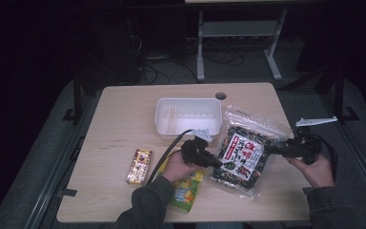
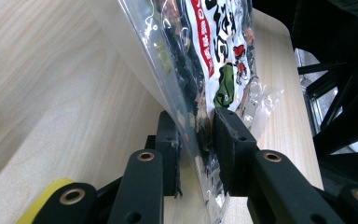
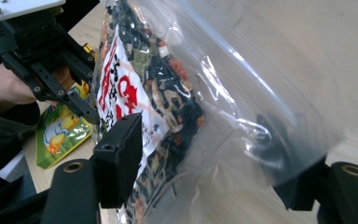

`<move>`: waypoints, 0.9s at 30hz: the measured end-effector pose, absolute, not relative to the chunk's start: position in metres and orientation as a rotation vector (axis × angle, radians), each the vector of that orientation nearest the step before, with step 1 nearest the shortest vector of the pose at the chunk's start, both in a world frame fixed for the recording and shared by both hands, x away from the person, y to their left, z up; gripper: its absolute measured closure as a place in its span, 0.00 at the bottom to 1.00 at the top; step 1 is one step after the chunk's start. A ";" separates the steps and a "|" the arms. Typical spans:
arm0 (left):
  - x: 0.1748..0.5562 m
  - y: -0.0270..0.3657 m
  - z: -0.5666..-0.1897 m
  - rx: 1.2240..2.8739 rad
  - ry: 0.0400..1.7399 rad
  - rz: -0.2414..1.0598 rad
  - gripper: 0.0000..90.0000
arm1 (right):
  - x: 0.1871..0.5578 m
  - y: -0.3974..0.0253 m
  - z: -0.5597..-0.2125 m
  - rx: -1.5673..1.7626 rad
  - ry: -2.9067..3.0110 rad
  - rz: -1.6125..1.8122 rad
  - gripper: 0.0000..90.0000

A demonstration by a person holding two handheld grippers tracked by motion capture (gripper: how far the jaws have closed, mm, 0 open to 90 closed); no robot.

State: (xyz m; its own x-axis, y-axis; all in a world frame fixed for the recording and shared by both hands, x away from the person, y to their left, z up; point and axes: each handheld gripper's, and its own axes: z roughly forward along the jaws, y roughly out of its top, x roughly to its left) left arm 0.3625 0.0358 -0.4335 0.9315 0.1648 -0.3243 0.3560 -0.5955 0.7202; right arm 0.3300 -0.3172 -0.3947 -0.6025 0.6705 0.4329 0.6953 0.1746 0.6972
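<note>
Left hand-held gripper (image 1: 218, 163) clamping snack bag (image 1: 242, 153), right hand-held gripper (image 1: 272, 150) wide open around it

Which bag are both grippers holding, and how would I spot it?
Start at the white tub on the table. Just right of it lies a big clear bag of dark dried mix with a red-and-white label. The other packets are small and yellow.
</note>
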 end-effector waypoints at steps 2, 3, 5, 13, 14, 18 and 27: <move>0.362 0.036 -0.433 2.215 0.361 -0.279 0.80 | 0.332 -0.316 -0.397 -1.374 -2.363 -1.452 0.40; 0.362 0.036 -0.433 2.215 0.359 -0.280 0.80 | 0.333 -0.316 -0.398 -1.361 -2.348 -1.461 0.43; 0.362 0.036 -0.434 2.213 0.356 -0.283 0.80 | 0.334 -0.314 -0.399 -1.337 -2.339 -1.468 0.47; 0.361 0.035 -0.435 2.219 0.351 -0.275 0.80 | 0.334 -0.311 -0.396 -1.221 -2.284 -1.508 0.72; 0.361 0.035 -0.435 2.218 0.352 -0.273 0.79 | 0.334 -0.312 -0.396 -1.214 -2.271 -1.514 0.74; 0.361 0.035 -0.434 2.221 0.363 -0.247 0.73 | 0.332 -0.316 -0.393 -1.169 -2.197 -1.542 0.82; 0.361 0.039 -0.431 2.211 0.400 -0.188 0.60 | 0.327 -0.316 -0.382 -1.140 -2.163 -1.560 0.86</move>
State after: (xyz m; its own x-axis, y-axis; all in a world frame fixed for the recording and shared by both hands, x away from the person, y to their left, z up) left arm 0.3606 0.0385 -0.4305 0.9374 0.2191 -0.2707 0.3482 -0.5803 0.7362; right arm 0.3270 -0.3156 -0.3824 -0.6663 0.4492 0.5952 0.7064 0.1249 0.6966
